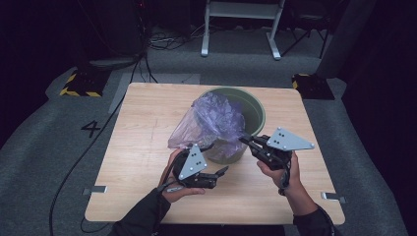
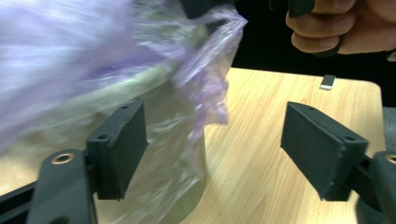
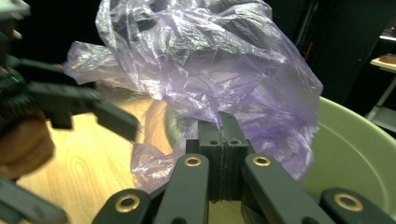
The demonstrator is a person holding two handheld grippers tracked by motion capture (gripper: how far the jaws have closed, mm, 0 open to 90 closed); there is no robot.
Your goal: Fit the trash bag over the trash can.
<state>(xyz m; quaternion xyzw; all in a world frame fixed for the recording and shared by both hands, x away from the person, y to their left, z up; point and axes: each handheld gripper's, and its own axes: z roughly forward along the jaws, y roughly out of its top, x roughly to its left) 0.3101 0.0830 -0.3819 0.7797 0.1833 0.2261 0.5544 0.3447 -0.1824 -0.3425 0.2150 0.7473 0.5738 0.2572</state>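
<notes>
A green bin (image 1: 256, 112) stands on the wooden table (image 1: 142, 147), slightly right of centre. A crumpled purple plastic bag (image 1: 211, 120) drapes over the bin's near-left rim and spills onto the table. My right gripper (image 1: 244, 140) is shut on the bag's edge at the bin's near side; its jaws (image 3: 222, 128) pinch the bag (image 3: 201, 60) beside the green rim (image 3: 359, 140). My left gripper (image 1: 222, 171) is open just in front of the bin. Between its spread jaws (image 2: 219, 149), the bag (image 2: 70, 56) hangs over the bin wall (image 2: 187, 205). Nothing is held in it.
Small metal clips sit at the table's near-left edge (image 1: 96, 189) and near-right edge (image 1: 334, 196). Grey carpet surrounds the table, with a white frame (image 1: 241, 29) and cables behind. Bare wood lies to the left of the bin.
</notes>
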